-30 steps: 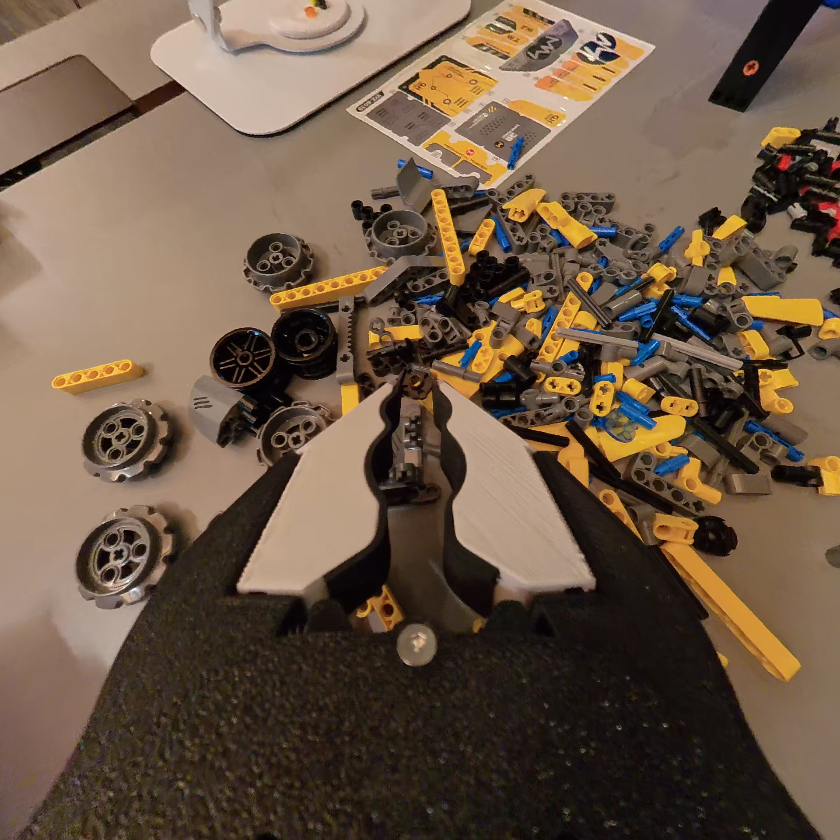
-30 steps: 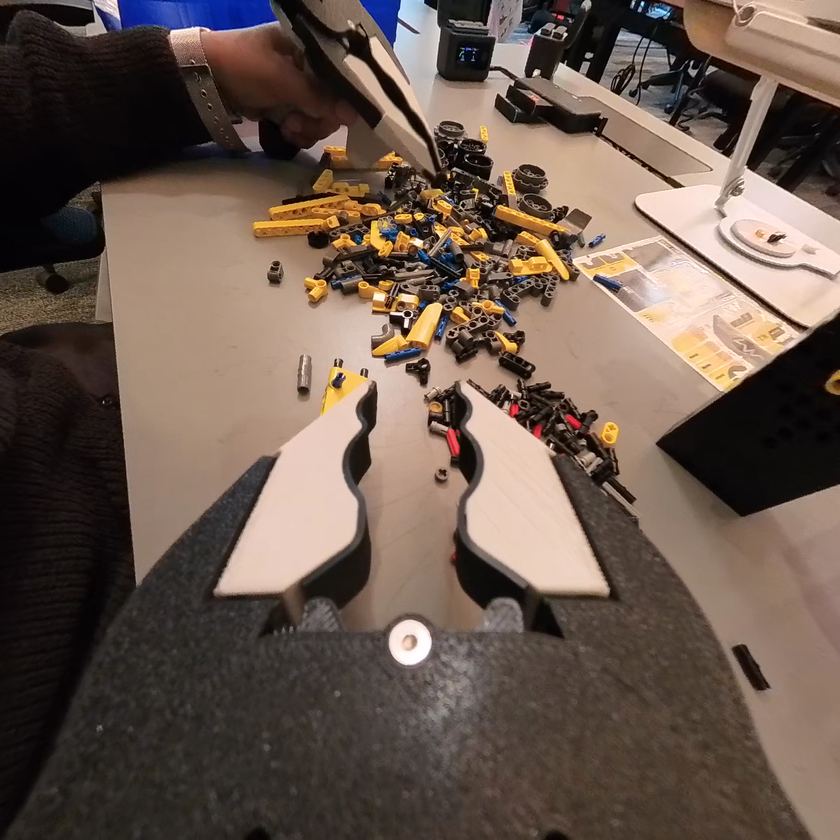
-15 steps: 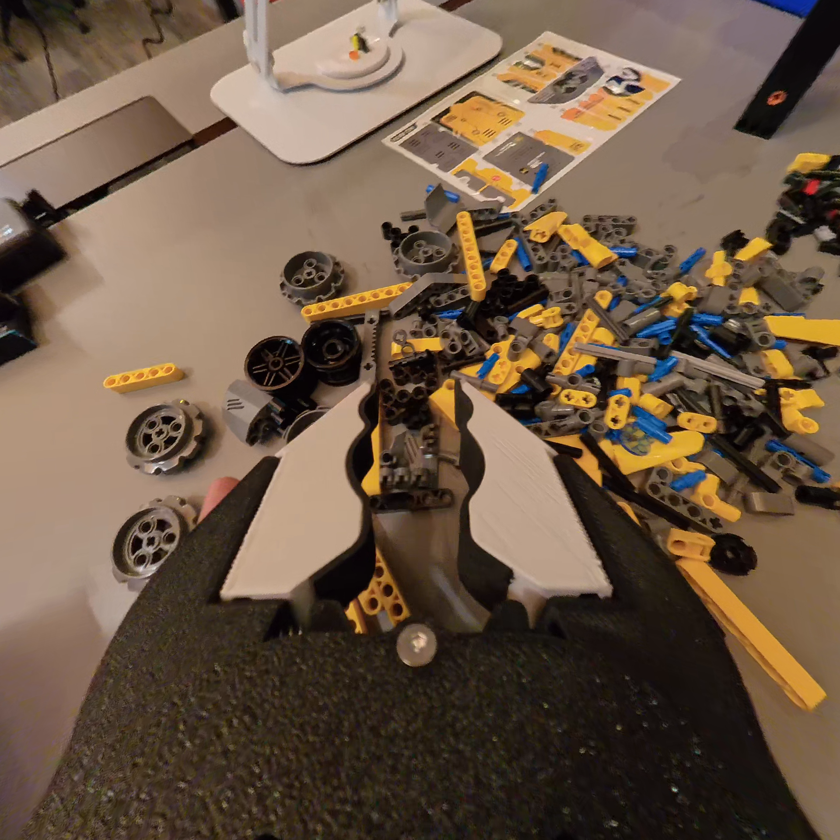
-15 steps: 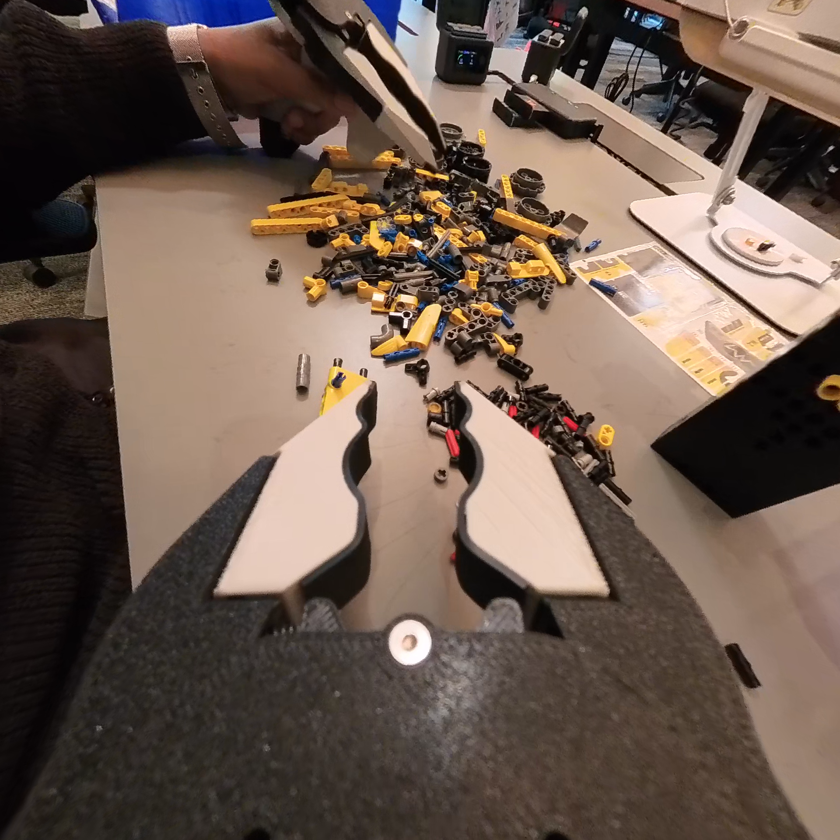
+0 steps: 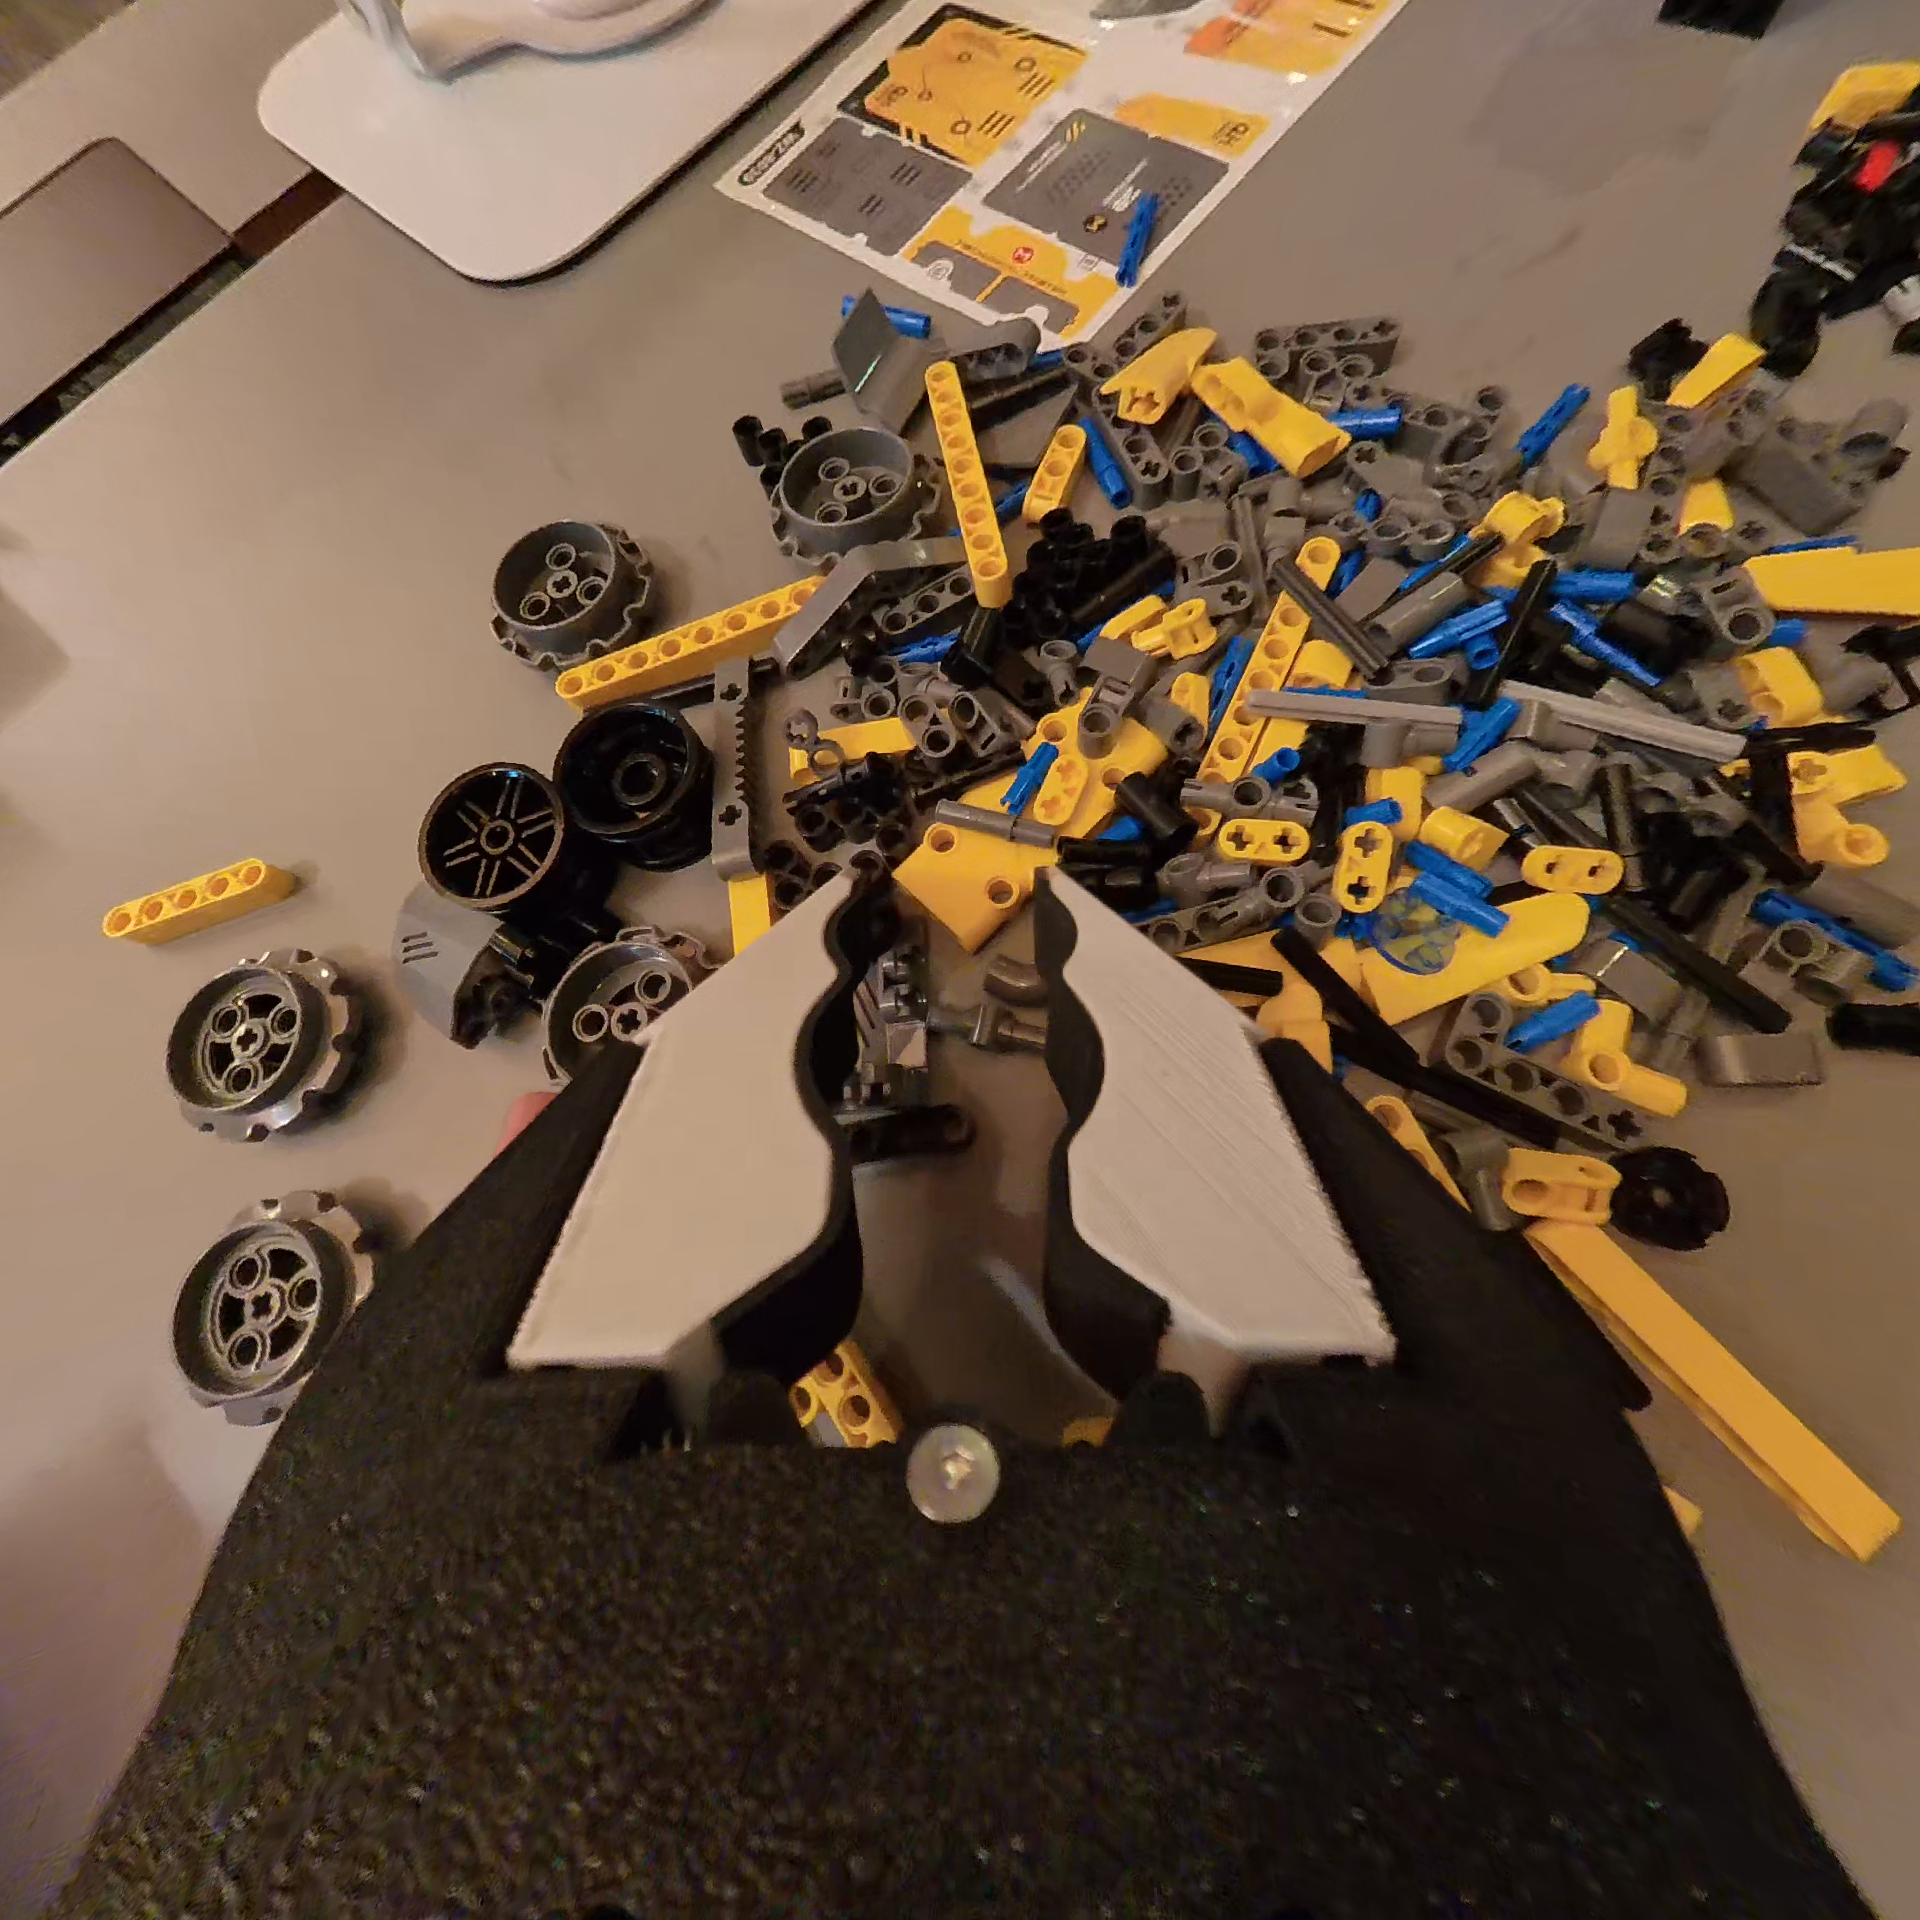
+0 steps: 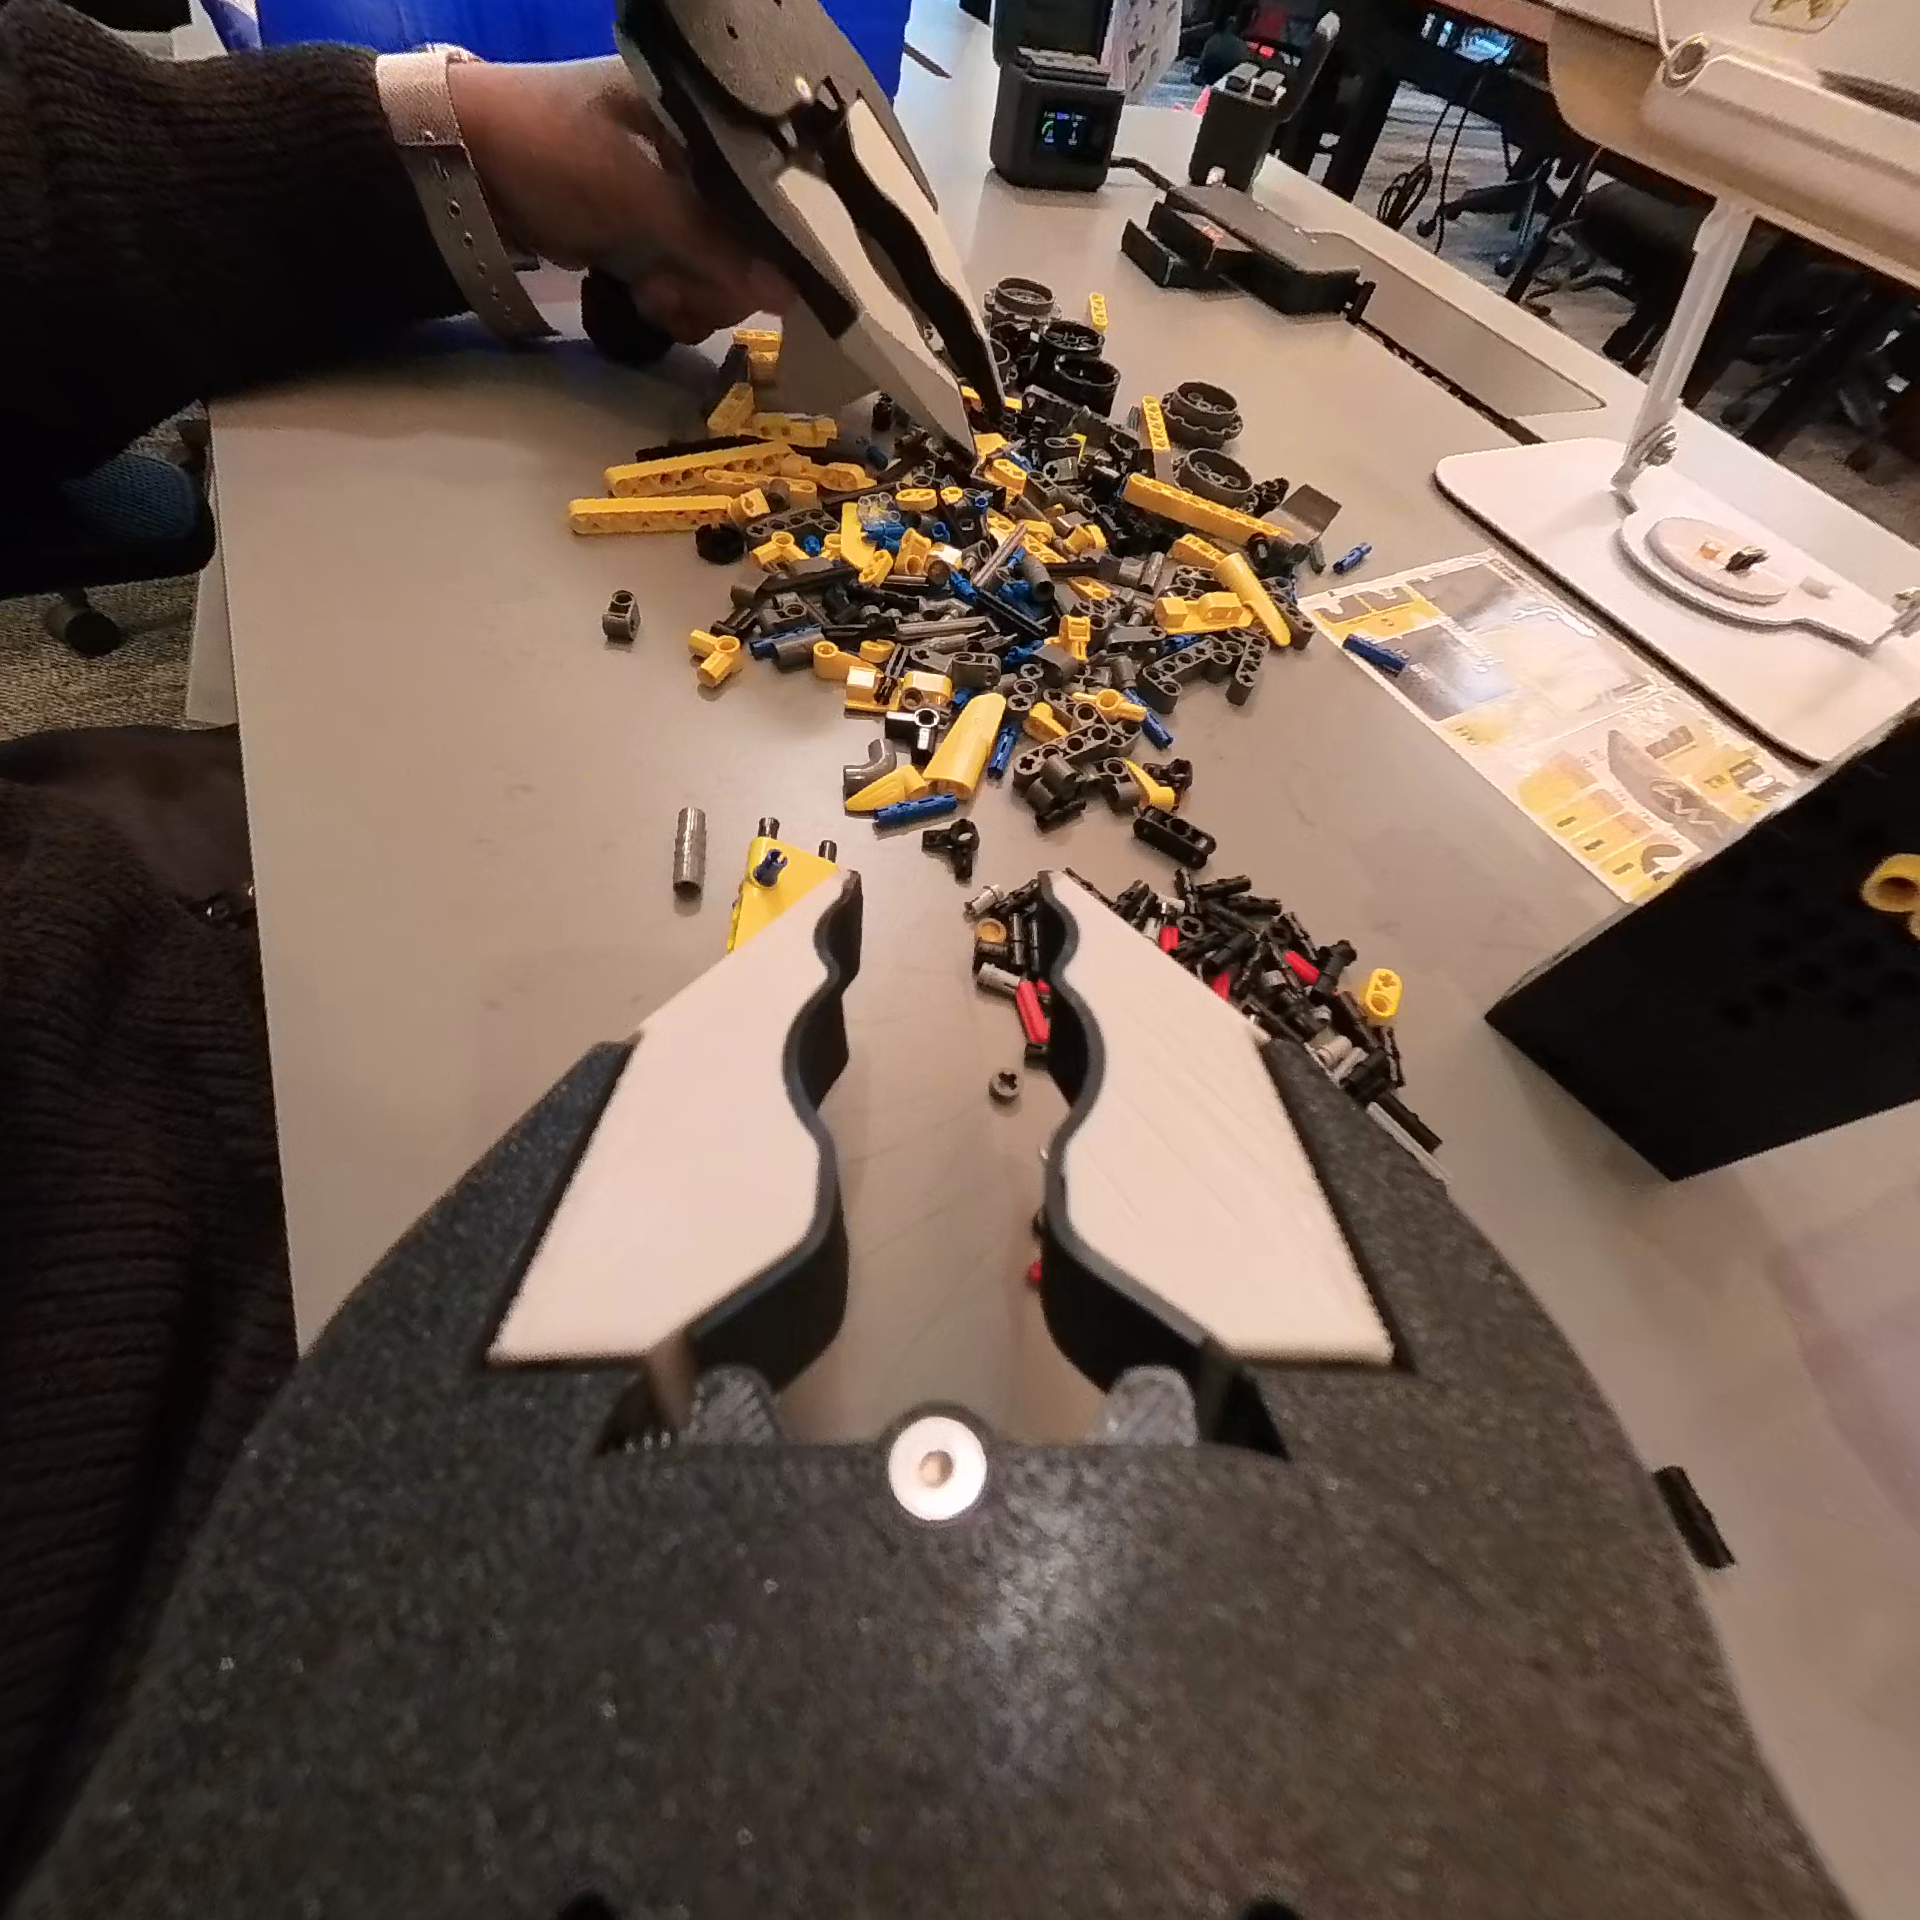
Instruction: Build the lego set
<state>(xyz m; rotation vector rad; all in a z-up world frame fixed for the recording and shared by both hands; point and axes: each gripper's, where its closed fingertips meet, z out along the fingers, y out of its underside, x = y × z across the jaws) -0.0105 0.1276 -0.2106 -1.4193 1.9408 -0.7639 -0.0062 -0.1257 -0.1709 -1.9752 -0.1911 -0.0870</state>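
At the brick heap's [image 5: 1299,665] near edge, left tongs [image 5: 945,894] gape; right tongs [image 6: 951,894] spread over bare table [image 6: 436,665].

you're in an office-style lab: grey desks [image 6: 436,727], rolling chairs [image 6: 1621,223] on carpet, small devices [image 6: 1055,125] with cables behind, and a white stand [image 6: 1704,540] beside scattered building-toy parts [image 6: 1018,613].

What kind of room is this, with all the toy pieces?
Probably an office or lab. A long grey table holds a brick pile, with rolling chairs and gadgets behind.
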